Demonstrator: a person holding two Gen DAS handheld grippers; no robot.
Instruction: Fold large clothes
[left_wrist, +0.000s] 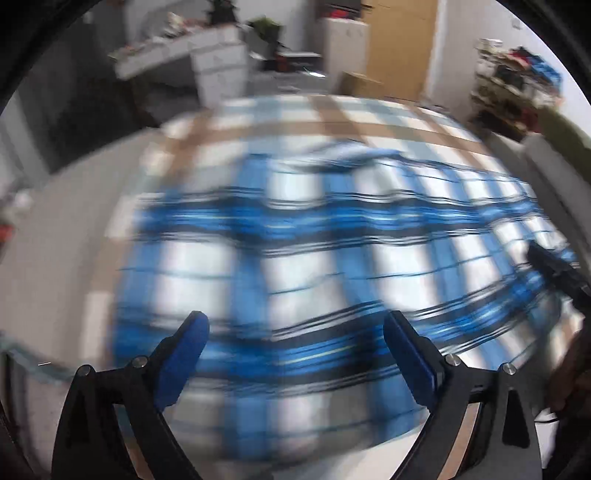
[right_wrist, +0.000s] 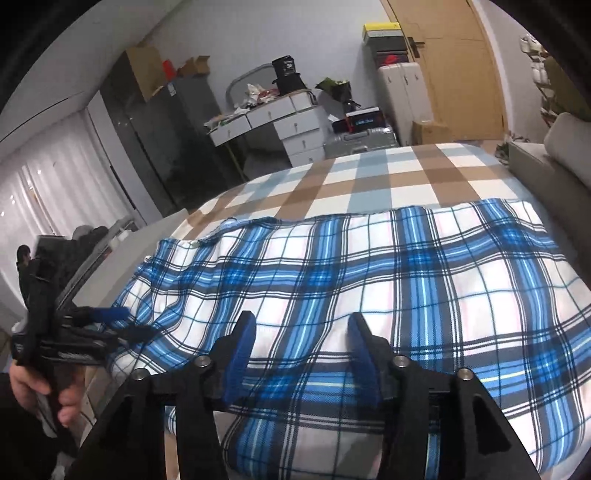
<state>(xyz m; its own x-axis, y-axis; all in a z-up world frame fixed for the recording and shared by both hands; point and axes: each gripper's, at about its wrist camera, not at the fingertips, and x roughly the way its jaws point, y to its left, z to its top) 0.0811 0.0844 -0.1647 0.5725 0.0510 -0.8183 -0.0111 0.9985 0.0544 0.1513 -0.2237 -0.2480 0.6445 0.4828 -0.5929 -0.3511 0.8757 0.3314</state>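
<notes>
A large blue, white and black plaid cloth (right_wrist: 369, 266) lies spread flat over a bed with a brown, pale blue and white checked cover (right_wrist: 369, 177). The left wrist view is motion-blurred; the cloth (left_wrist: 314, 266) fills its middle. My left gripper (left_wrist: 295, 328) is open and empty above the cloth's near left part. It also shows in the right wrist view (right_wrist: 118, 321), at the cloth's left edge, held by a hand. My right gripper (right_wrist: 301, 328) is open and empty just above the cloth's near edge. It shows at the right edge of the left wrist view (left_wrist: 554, 269).
A white desk with drawers (right_wrist: 288, 122), a dark fridge (right_wrist: 173, 129), suitcases (right_wrist: 354, 142) and a wooden door (right_wrist: 454, 74) stand beyond the bed's far side. A grey sofa (right_wrist: 546, 162) stands at the right. Cluttered shelves (left_wrist: 513, 85) are at the far right.
</notes>
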